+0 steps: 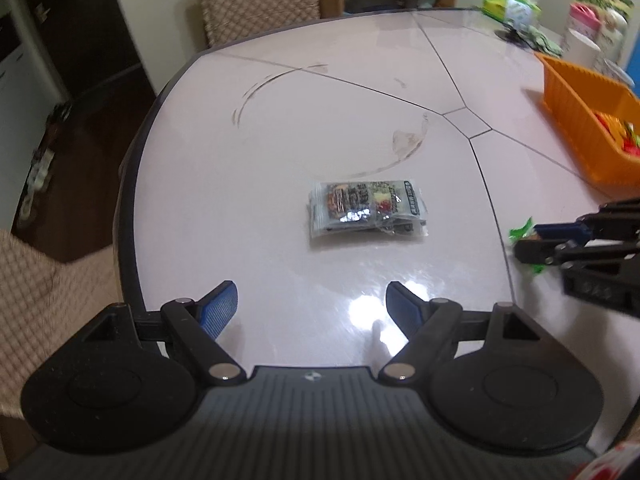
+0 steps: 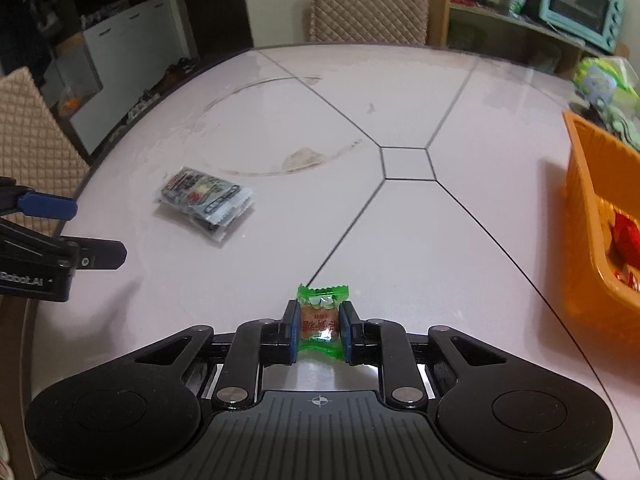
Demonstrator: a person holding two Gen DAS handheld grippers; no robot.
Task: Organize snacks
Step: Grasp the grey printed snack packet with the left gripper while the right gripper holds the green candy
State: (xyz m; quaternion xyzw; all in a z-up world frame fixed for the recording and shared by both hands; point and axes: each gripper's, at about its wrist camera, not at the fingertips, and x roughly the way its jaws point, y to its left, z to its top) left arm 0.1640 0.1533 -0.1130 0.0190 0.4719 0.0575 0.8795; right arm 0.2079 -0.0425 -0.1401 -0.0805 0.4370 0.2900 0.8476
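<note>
The right gripper (image 2: 320,330) has its blue pads (image 2: 293,330) pressed against both sides of a green candy (image 2: 322,322), a small wrapper with crimped ends and an orange label. The candy sits low over the tabletop (image 2: 400,240), near its near edge, just beside a dark seam line that runs up to a small square inlay (image 2: 408,163) in the middle. In the left view the same gripper (image 1: 524,242) comes in from the right edge of the tabletop (image 1: 280,128) with the green wrapper (image 1: 522,234) showing at its tips.

The left gripper (image 1: 312,308) stands wide open with nothing between its fingers (image 1: 218,310), above bare tabletop near the left edge. In the right view it (image 2: 100,232) reaches in from the left, its two fingers well apart.

A stack of packets (image 1: 366,210), clear wrappers with dark print, lies flat ahead of the left gripper, in open tabletop with nothing between it and the open fingers. From the right view the stack (image 2: 206,200) lies well apart from the candy, toward the left edge.

An orange basket (image 2: 588,216) stands at the right edge, with red wrapped snacks (image 2: 626,240) inside. The tabletop between the candy and the basket is crossed only by a seam line. A faint ring mark (image 1: 320,120) stains the surface beyond the packets.

Quilted chair backs (image 2: 368,0) stand at the far edge, another chair (image 2: 32,144) at the left. Green and white clutter (image 1: 516,4) sits at the far right corner, and a teal oven (image 2: 582,4) stands on a shelf behind.
</note>
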